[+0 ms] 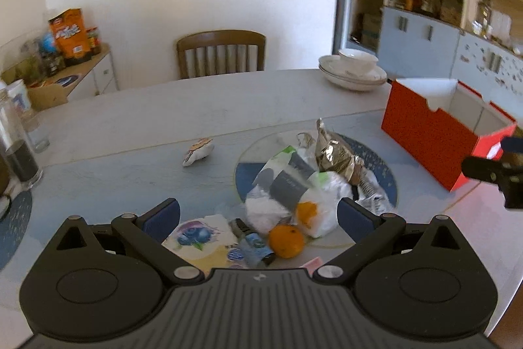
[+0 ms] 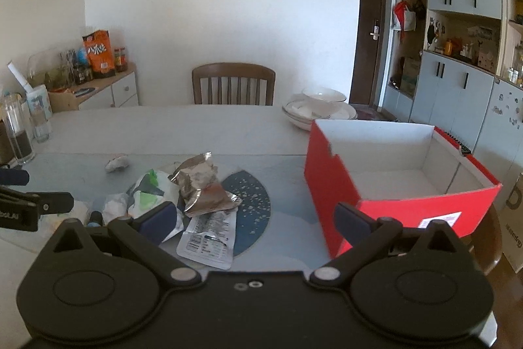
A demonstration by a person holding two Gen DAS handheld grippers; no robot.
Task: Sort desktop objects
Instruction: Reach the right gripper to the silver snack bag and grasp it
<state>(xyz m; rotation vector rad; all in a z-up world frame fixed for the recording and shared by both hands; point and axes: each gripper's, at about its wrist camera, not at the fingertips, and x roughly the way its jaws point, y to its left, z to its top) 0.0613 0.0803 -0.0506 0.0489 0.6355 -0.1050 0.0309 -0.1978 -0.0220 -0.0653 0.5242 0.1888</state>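
Left claw (image 1: 258, 215), lower centre of its view, fingers spread wide and empty above the litter pile; right claw (image 2: 253, 218) likewise spread and empty, low in its view. An orange (image 1: 286, 241) lies just beside a soft white plastic bag (image 1: 294, 198); above and to the right of the bag, a crumpled foil packet (image 2: 202, 185) tops the wrappers on the surface (image 1: 130, 120). Red box (image 2: 330, 185), open, stands at the right. Judged handling: the orange is firm, round and liable to roll, so grip across its middle; foil and bag are light and limp, so pinch a raised fold.
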